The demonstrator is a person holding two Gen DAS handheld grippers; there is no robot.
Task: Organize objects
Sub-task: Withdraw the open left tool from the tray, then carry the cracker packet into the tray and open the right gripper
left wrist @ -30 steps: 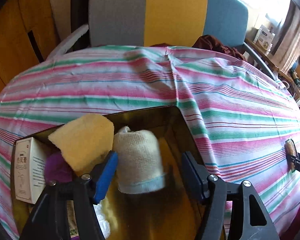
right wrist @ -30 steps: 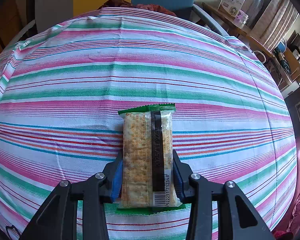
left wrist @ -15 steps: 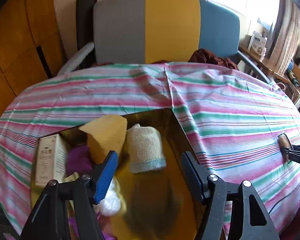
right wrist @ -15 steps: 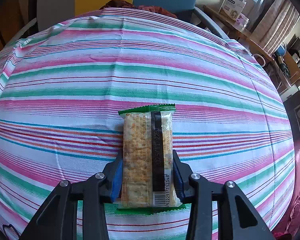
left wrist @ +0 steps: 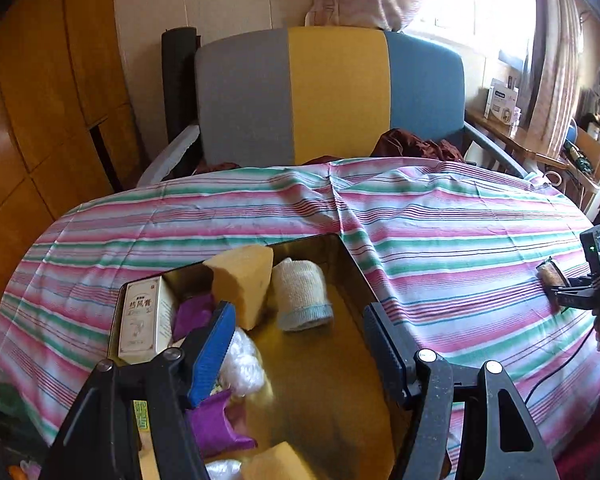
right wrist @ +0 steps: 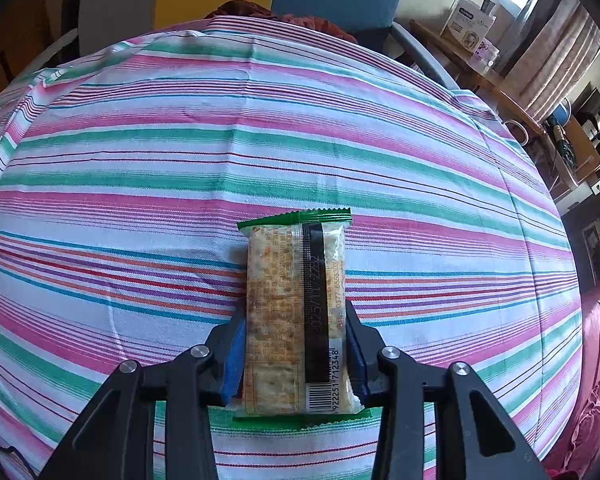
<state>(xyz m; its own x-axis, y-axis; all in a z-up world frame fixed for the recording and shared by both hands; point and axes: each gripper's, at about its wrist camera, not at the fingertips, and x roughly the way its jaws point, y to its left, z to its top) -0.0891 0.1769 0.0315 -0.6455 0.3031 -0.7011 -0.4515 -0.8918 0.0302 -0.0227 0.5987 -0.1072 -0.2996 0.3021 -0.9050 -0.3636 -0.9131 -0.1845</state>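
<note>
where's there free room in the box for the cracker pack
Free: the box floor right of the sock, along its right wall. Crowded: the left side, with sponge, carton and purple cloth. The right gripper grips the cracker pack.

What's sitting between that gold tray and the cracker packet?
Nothing but bare striped tablecloth between the tray and the cracker packet, as the left wrist view shows.

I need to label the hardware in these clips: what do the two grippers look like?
Both are matte black plastic frames with silver pivot screws. The left gripper and right gripper each have a blue pad on the left finger and a darker pad on the right. No sleeve shows clearly.
</note>
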